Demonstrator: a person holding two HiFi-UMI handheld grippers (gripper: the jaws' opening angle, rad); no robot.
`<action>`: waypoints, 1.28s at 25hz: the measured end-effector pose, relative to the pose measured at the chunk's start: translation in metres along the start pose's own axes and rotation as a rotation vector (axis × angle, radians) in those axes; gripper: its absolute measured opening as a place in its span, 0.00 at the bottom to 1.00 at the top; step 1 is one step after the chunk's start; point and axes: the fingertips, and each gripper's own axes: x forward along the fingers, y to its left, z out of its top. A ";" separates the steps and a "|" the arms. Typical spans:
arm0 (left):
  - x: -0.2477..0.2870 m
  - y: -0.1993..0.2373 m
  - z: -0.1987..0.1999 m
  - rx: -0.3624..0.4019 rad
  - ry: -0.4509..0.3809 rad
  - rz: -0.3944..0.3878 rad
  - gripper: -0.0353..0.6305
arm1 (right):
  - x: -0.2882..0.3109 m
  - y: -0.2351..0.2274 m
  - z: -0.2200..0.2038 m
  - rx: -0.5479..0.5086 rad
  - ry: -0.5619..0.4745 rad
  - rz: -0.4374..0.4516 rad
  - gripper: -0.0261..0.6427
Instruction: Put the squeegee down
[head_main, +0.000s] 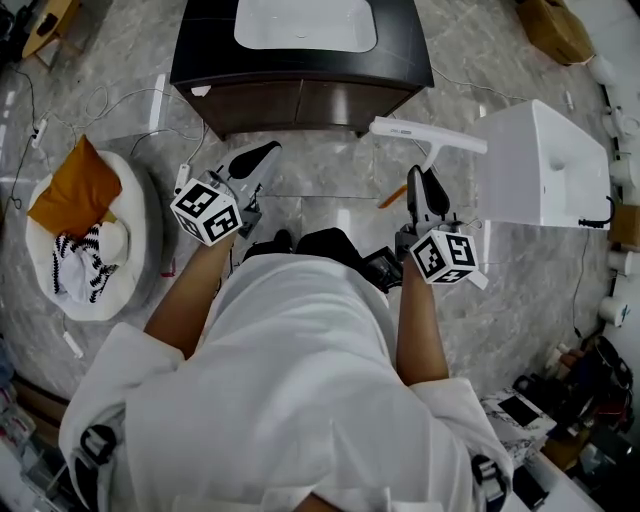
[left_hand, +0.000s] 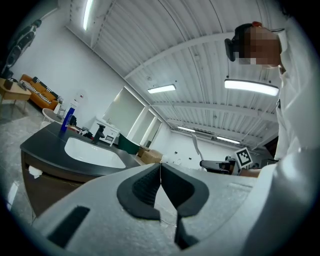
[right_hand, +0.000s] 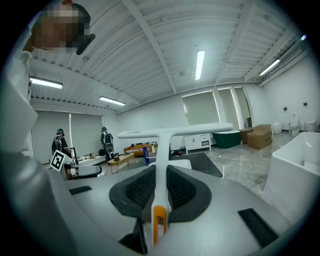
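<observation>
Spreading beneath both tongs: a grey marbled floor (head_main: 330, 190), with cables trailing across it.

Standing ahead of the tongs: a dark counter (head_main: 205, 45) carrying a white sink (head_main: 305, 22).

Sitting to the right of the right tongs: a white boxy fixture (head_main: 540, 165).

Lying well to the left of the left tongs: a round white cushion bed (head_main: 140, 200) holding an orange pillow (head_main: 75, 190).

Left tongs (left_hand: 161, 172): the jaws are meeting, gripping nothing, and pointing toward the counter.

Right tongs (right_hand: 160, 175): the jaws are clamping the squeegee (right_hand: 161, 145) by its handle, keeping it in the air above the floor and short of the counter.

Step in hand, as judged: the carrying stage, with the squeegee not yet resting on anything. The next move is probably calling for bringing it over a surface, the counter ahead seeming likeliest. It then needs lowering until the blade bar and handle are lying flat, and only then should the jaws part.

Squeegee: white and T-shaped. A long straight blade bar is crossing the top of a slim handle beyond the jaw tips. An orange looped end is showing at the base of the jaws.
</observation>
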 end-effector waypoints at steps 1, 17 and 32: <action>0.002 0.002 0.000 -0.003 0.000 -0.003 0.08 | 0.001 -0.001 0.000 0.002 0.002 -0.004 0.14; 0.058 0.035 0.005 -0.005 0.052 -0.009 0.08 | 0.051 -0.043 -0.007 0.074 0.006 -0.016 0.14; 0.174 0.082 0.042 0.015 0.071 0.017 0.08 | 0.145 -0.133 0.025 0.113 0.010 0.006 0.14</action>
